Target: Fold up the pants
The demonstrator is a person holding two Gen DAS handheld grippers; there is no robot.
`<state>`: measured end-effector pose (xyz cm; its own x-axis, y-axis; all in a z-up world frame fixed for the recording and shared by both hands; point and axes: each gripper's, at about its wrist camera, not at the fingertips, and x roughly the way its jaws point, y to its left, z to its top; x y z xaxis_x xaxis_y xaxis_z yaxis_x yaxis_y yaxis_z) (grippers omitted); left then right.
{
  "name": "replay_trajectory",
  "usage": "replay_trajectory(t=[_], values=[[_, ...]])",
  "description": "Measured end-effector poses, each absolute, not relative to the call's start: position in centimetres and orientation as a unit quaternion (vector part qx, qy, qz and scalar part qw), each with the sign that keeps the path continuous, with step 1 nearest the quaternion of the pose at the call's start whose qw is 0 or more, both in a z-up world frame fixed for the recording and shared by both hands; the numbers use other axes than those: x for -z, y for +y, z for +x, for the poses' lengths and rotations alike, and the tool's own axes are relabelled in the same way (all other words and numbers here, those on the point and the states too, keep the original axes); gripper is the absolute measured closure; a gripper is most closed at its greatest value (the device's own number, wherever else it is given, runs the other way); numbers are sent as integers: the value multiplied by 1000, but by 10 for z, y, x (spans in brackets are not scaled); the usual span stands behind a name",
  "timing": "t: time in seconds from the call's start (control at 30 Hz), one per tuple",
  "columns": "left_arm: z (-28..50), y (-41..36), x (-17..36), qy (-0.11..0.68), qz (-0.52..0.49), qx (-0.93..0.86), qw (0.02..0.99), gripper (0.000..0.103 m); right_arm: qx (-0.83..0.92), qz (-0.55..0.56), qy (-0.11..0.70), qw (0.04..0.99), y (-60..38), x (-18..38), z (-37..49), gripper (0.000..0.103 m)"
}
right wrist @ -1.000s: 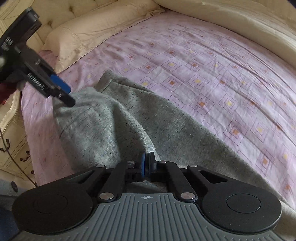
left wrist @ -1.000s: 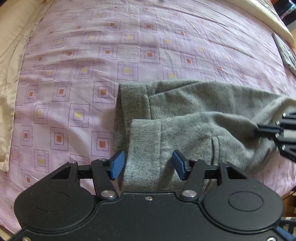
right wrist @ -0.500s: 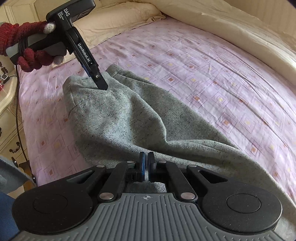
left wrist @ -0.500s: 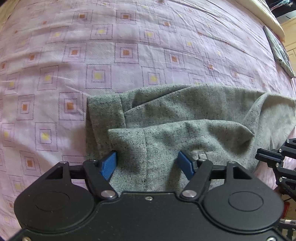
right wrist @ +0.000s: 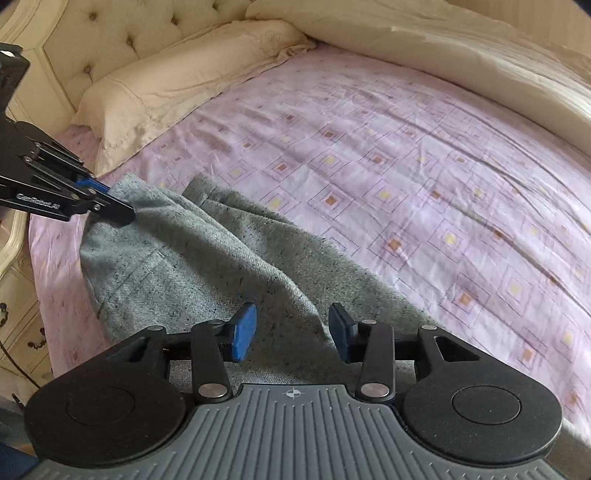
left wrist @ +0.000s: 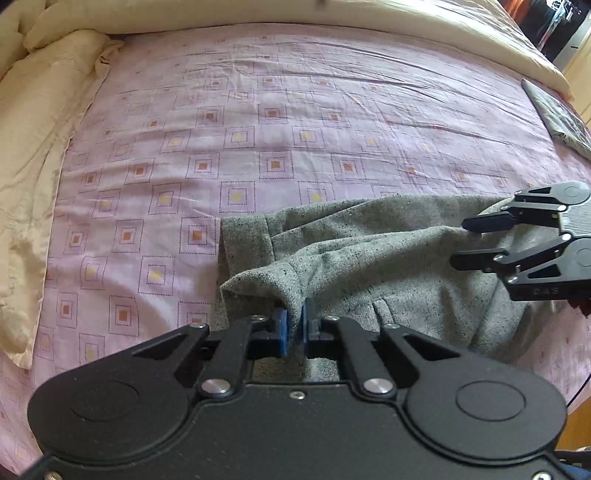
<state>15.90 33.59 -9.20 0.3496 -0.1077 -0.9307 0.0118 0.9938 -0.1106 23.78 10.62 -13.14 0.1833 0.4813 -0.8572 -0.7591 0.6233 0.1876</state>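
grey pants (left wrist: 369, 258) on bed sheet (left wrist: 258, 129), left gripper (left wrist: 293, 328) pinching them, right gripper (right wrist: 291, 328) spread

A home bedroom, shown by a bed under a lilac square-patterned sheet (right wrist: 424, 177), a cream pillow (right wrist: 184, 77) at ten o'clock, a tufted headboard (right wrist: 110, 33) and a rolled duvet (right wrist: 461, 55) at one o'clock.
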Motion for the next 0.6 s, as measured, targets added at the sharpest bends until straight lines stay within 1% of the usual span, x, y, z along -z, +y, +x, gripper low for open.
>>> replay_trajectory(t=[0.07, 0.1, 0.13, 0.17, 0.3, 0.4, 0.47, 0.6], values=[[155, 338, 91, 564, -46, 31, 824, 94, -407, -149, 502, 749, 115, 141, 239, 61], [154, 338, 90, 561, -45, 30, 826, 93, -406, -151, 505, 747, 117, 143, 238, 67], [152, 337, 87, 557, -41, 27, 829, 94, -404, -158, 504, 746, 119, 142, 233, 77], [150, 337, 84, 553, -39, 27, 832, 93, -397, -173, 501, 750, 120, 140, 229, 95], [143, 331, 64, 525, -16, 26, 851, 93, -393, -191, 453, 777, 110, 112, 211, 96], [155, 332, 56, 518, -8, 30, 855, 92, -375, -190, 426, 801, 109, 96, 217, 96], [174, 334, 64, 529, 1, 26, 848, 91, -366, -190, 430, 803, 115, 97, 229, 96], [211, 343, 94, 558, 5, 5, 830, 85, -348, -200, 446, 800, 131, 123, 254, 95]])
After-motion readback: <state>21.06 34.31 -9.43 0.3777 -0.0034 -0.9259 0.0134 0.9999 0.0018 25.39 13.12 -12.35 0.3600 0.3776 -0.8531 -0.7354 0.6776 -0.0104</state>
